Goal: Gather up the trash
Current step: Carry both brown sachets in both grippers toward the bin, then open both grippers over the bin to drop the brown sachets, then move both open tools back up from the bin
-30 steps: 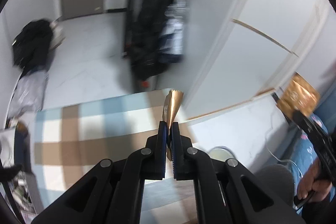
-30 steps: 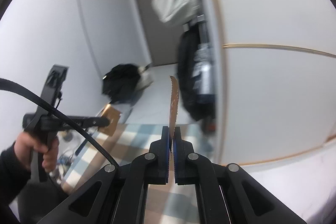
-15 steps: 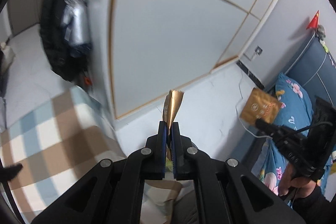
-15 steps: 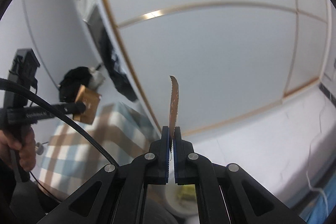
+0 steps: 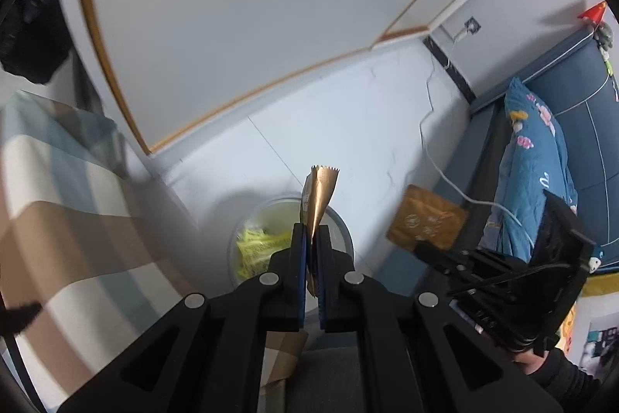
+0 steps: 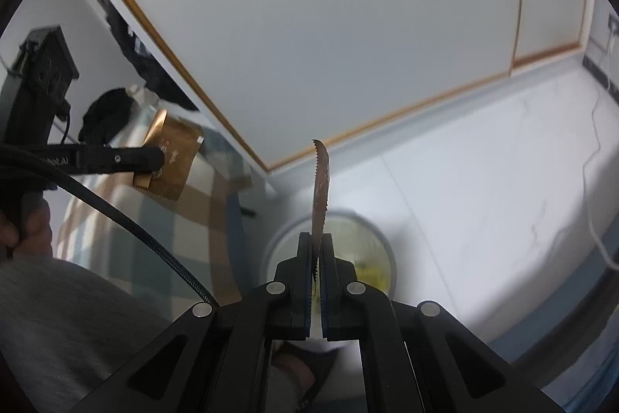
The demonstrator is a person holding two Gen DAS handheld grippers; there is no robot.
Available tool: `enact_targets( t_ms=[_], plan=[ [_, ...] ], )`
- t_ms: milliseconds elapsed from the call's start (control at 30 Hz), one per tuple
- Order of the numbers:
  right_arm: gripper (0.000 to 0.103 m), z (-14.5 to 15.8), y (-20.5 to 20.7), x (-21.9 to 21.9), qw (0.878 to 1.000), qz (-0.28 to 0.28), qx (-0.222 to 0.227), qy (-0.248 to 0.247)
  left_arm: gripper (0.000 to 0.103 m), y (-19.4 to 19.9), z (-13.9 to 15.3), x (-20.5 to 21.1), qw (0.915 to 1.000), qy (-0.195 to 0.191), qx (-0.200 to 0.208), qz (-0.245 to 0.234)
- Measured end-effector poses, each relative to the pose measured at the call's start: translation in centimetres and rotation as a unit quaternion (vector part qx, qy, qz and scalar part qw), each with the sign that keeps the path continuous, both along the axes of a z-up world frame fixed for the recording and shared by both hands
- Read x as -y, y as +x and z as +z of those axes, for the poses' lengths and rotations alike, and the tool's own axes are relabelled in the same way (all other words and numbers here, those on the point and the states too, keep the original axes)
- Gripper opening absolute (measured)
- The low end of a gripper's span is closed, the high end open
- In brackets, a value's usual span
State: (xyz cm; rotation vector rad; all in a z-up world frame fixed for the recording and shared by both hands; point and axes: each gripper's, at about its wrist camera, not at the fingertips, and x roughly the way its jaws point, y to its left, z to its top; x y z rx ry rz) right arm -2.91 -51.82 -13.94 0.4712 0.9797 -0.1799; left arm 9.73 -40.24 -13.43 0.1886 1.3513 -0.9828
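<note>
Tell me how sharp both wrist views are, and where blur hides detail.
Left wrist: gripper and gold wrapper crisp, checked cloth and bin smeared. Right wrist: wrapper fairly sharp, bin soft; fisheye bends the wall trim.

left wrapper [image 5: 320, 196]: copper-gold foil sachet, serrated top edge, folded lengthwise — upright, pinched at its lower end between the left gripper's shut pads, above the bin.
right wrapper [image 6: 321, 188]: same gold foil, seen edge-on here, saw-tooth edge — upright, clamped likewise.
bin [image 5: 345, 237]: round, pale rim, on the white floor; yellow packets inside.
</note>
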Motion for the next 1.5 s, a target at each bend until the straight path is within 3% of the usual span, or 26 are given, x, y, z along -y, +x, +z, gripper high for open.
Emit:
enact_targets(
  t_ms=[367,533,733,800,833,933,1167,1400,1500],
  plan=[
    [0.003,-6.6,1.2,-0.3,0.995,0.014,-0.079,0.058,0.001,-0.1,-5.0,3.1,0.9938,0.069,-0.077,-0.041],
    [0.007,-8.3,1.4,0.0,0.994,0.008,-0.091,0.065,0.002,-0.2,-6.6,3.4,0.9893,0.099,-0.091,-0.058],
    [0.015,-8.1,0.4,1.2,0.993,-0.016,-0.091,0.072,0.031,-0.6,-7.3,4.0,0.9856,0.113,-0.102,-0.073],
    [0.023,-8.2,0.1,1.6,0.993,-0.029,-0.089,0.071,0.041,-0.7,-7.4,4.1,0.9850,0.117,-0.100,-0.078],
    [0.027,-8.0,-0.2,2.0,0.993,-0.038,-0.088,0.070,0.041,-0.8,-7.3,4.0,0.9851,0.116,-0.099,-0.079],
    [0.029,-7.9,-0.1,2.1,0.992,-0.053,-0.082,0.075,0.044,-0.8,-6.9,4.0,0.9871,0.106,-0.090,-0.080],
    [0.041,-6.9,-0.6,2.8,0.992,-0.075,-0.059,0.080,0.065,-0.1,-4.7,3.2,0.9943,0.082,-0.046,-0.050],
    [0.046,-5.7,-0.2,2.6,0.992,-0.073,-0.050,0.092,0.066,-0.3,-2.4,2.2,0.9958,0.085,0.011,-0.032],
    [0.055,-4.7,-0.3,2.5,0.992,-0.073,-0.042,0.096,0.066,-0.3,-1.5,1.8,0.9960,0.082,0.026,-0.025]
  ],
)
